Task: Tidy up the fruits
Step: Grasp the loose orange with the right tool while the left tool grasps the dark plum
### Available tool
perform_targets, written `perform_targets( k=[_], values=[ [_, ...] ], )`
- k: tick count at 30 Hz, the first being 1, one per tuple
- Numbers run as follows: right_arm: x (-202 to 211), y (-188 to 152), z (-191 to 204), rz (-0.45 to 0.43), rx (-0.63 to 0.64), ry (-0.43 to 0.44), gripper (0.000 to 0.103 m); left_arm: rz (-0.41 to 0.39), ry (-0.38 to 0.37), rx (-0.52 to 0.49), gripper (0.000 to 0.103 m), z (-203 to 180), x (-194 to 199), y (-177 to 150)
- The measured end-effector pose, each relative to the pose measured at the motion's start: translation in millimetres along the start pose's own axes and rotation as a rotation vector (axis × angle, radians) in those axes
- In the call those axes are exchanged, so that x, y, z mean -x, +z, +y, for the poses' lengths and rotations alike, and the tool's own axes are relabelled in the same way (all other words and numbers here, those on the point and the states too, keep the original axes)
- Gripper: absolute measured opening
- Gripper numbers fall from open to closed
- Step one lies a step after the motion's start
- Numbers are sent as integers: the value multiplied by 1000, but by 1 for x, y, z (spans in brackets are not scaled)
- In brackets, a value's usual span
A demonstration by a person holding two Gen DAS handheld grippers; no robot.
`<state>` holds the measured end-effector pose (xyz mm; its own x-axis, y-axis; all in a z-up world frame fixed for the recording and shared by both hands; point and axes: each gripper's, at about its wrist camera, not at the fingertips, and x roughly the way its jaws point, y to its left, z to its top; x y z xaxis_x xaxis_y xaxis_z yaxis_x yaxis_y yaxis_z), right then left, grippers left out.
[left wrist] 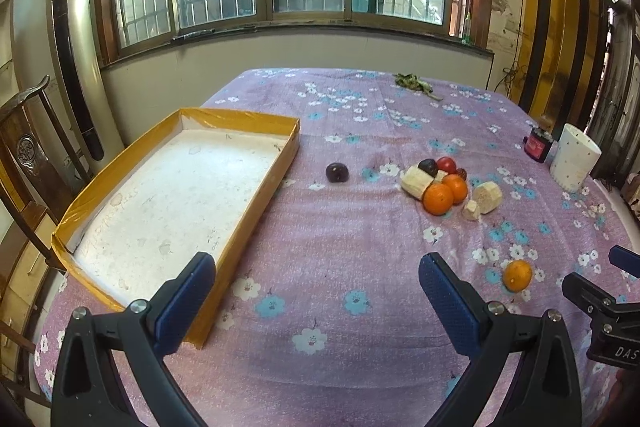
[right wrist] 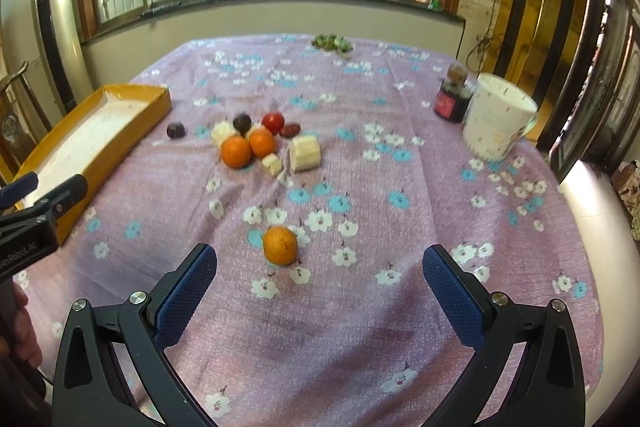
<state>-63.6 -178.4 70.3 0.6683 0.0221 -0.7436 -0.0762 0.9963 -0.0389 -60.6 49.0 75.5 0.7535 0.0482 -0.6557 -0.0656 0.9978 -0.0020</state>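
Showing the opening layout of a fruit-sorting task on a surface (left wrist: 360,307) under a purple floral cloth. Left tool (left wrist: 316,291): blue pads spread wide apart, gripping nothing, held low over the near edge beside the near right corner of the yellow-rimmed tray (left wrist: 240,119). Right tool (right wrist: 320,285): likewise wide apart and unladen, aimed at a lone orange (right wrist: 280,245) lying just beyond its fingertips, slightly left of centre between them. Presumably spread beforehand so as to straddle that nearest fruit.

Tray at far left, white floor bare, no fruit inside yet; task judged barely begun. Main cluster mid-surface, right of the tray: two oranges (right wrist: 236,151) touching, a red tomato-like fruit (right wrist: 273,122), a dark plum (right wrist: 242,123), a small reddish date-like piece (right wrist: 290,130), and pale cut chunks (right wrist: 305,153), possibly peeled banana. A second dark plum (left wrist: 337,172) apart, between cluster and tray.

Unrelated to sorting, at far right: white patterned cup (right wrist: 498,119), small dark jar (right wrist: 452,105) just beside it; green scraps (right wrist: 332,42) at the far edge.
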Motion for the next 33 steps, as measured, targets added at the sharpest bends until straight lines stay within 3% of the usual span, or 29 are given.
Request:
perform_targets(
  k=[7, 13, 15, 17, 21, 23, 33],
  values=[
    [-31, 0, 0, 70, 0, 51, 102, 52, 12, -12, 103, 5, -9, -7],
    [-52, 2, 9, 110, 44, 90, 89, 94, 17, -15, 103, 7, -18, -11],
    [-60, 2, 10, 127, 51, 105, 82, 107, 19, -20, 103, 7, -21, -12],
    [-68, 2, 10, 150, 48, 130, 64, 117, 19, -25, 103, 6, -23, -12],
    [-77, 1, 8, 174, 40, 172, 45, 129, 14, -36, 103, 3, -27, -11],
    [-78, 2, 7, 171, 40, 199, 29, 137, 9, -46, 103, -1, -30, -10],
    [-64, 5, -8, 121, 39, 211, 27, 194, -48, -141, 103, -37, -58, 15]
  ],
)
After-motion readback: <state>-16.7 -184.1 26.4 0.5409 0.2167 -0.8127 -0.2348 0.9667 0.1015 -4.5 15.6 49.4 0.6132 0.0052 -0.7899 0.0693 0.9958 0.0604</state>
